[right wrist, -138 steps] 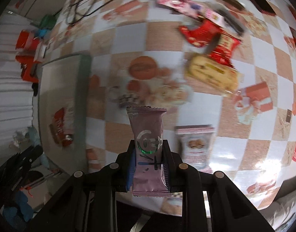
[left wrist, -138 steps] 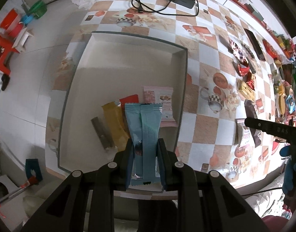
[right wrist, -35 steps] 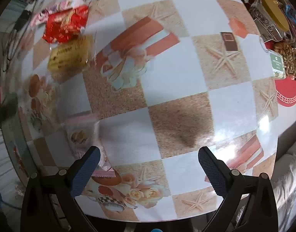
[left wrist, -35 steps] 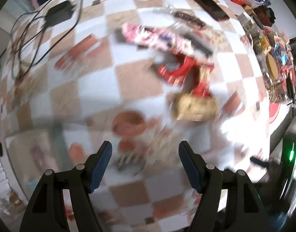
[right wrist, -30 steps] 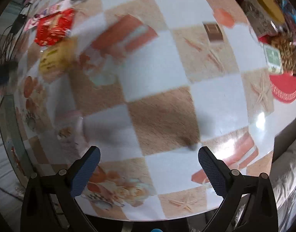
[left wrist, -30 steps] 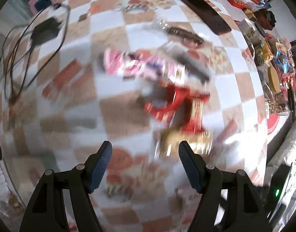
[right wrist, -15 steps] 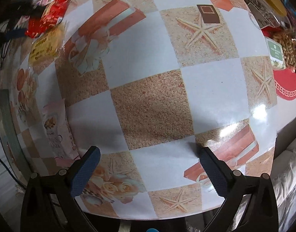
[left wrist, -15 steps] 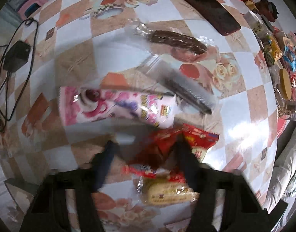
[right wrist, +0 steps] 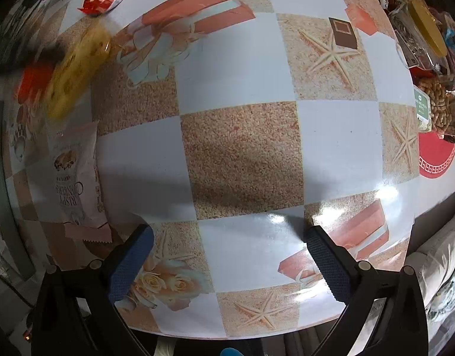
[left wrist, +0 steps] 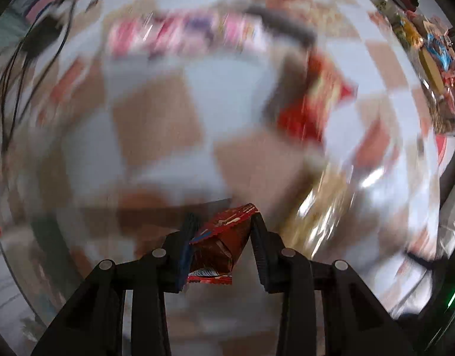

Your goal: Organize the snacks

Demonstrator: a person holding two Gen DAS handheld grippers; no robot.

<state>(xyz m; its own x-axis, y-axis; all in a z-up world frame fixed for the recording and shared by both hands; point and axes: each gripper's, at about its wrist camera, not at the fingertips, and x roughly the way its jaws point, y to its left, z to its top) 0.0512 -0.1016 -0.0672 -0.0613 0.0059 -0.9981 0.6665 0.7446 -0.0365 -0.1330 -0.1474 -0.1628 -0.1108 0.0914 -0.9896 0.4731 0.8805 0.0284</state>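
Right wrist view: the checkered table (right wrist: 242,154) fills the frame, the right gripper (right wrist: 227,252) hanging over a bare patch with jaws spread wide and empty, a pale cracker packet (right wrist: 76,178) lying flat near its left finger. In the blurred left wrist view, the left gripper (left wrist: 223,237), its jaws having just been closing, clamps a small red snack packet (left wrist: 221,246) above the table.

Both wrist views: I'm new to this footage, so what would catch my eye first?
In the left wrist view, the left gripper has just been closing, and a red snack packet sits pinched between its fingers against a motion-blurred table. In the right wrist view, the right gripper hangs wide open and empty over the checkered tablecloth, a pale pink cracker packet lying at left.
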